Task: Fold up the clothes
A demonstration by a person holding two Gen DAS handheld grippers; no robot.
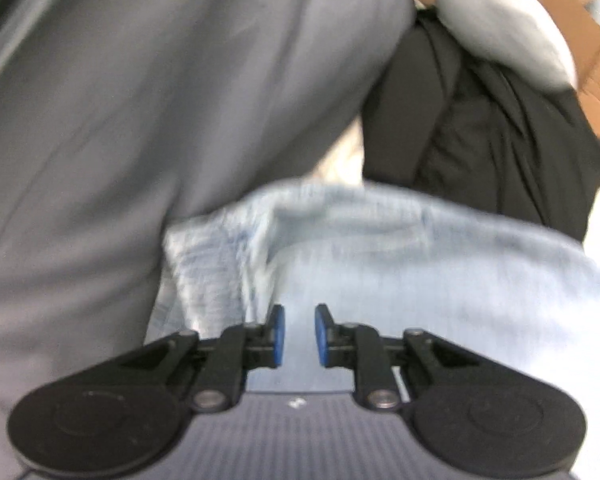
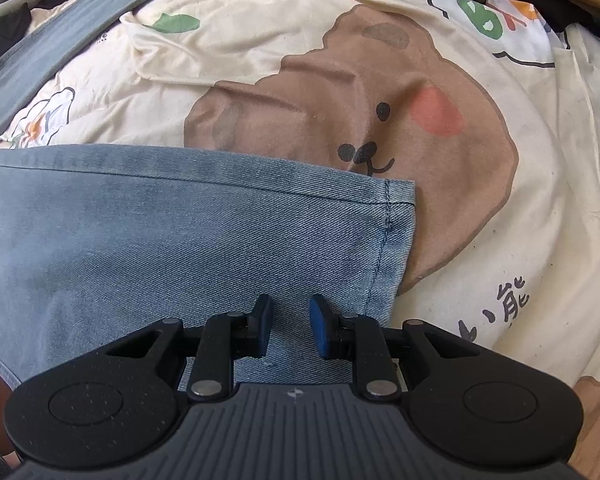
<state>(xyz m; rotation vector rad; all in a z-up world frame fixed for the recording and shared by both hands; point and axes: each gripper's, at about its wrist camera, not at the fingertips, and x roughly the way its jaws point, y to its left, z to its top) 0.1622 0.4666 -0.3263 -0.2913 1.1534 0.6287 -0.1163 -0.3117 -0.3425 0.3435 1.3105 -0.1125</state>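
Light blue jeans [image 1: 380,260] lie bunched below my left gripper [image 1: 300,320], which hovers over them with its blue pads apart and nothing between them; this view is blurred. In the right wrist view the jeans [image 2: 160,240] lie flat on a cream bedsheet [image 2: 260,40] printed with a brown bear. The leg's hem [image 2: 396,220] ends at the right. My right gripper [image 2: 290,312] points down over the denim near that hem. Its pads stand apart, and only flat denim shows through the gap.
A large grey garment [image 1: 140,100] fills the left of the left wrist view. A black garment [image 1: 480,140], a pale grey cloth [image 1: 500,20] and a cardboard box [image 1: 572,12] sit at the upper right. A grey-blue strip of fabric [image 2: 80,28] crosses the sheet's far left.
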